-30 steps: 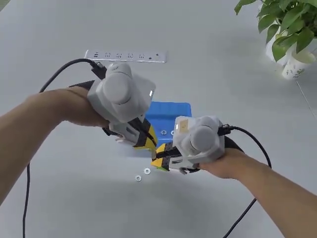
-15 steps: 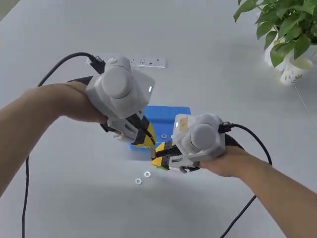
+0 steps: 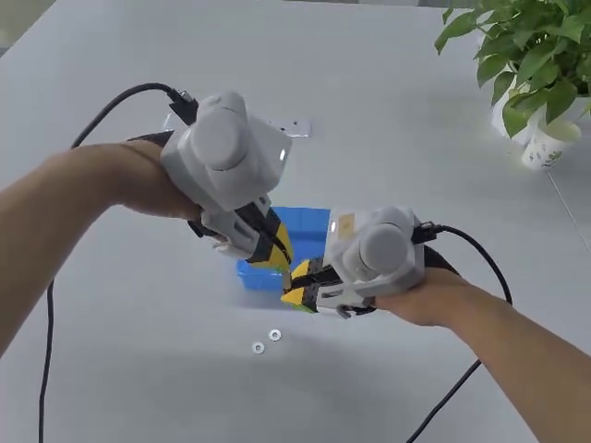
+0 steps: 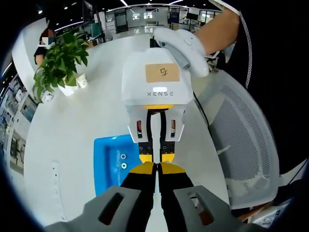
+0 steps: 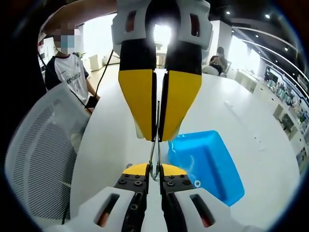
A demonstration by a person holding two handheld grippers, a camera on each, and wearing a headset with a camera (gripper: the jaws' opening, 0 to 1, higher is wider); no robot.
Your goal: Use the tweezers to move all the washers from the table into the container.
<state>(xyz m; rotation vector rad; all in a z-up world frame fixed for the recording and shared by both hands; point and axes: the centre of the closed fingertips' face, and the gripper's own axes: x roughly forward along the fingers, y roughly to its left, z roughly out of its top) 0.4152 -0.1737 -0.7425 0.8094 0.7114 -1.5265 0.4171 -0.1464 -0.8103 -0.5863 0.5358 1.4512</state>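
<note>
In the head view my two grippers meet tip to tip over the near edge of the blue container [image 3: 297, 224]. My left gripper [image 3: 280, 260] comes in from the upper left and my right gripper [image 3: 294, 288] from the right. The right gripper view shows thin metal tweezers [image 5: 155, 140] running from my right gripper [image 5: 154, 170] up into the left one's yellow fingers [image 5: 140, 101]; both are shut on them. Two washers [image 3: 274, 335] [image 3: 258, 348] lie on the table in front. Inside the container [image 4: 108, 164] lie two washers [image 4: 123, 157].
A potted plant [image 3: 531, 55] stands at the far right of the white table [image 3: 416, 138]. A bit of a white power strip [image 3: 297, 128] shows behind the left gripper. Black cables [image 3: 111, 115] trail from both grippers. A mesh chair [image 4: 246, 135] stands beside the table.
The head camera has shifted, so the table slid in the picture. Both grippers stay joined tip to tip above the container's edge, and the washers on the table have not moved.
</note>
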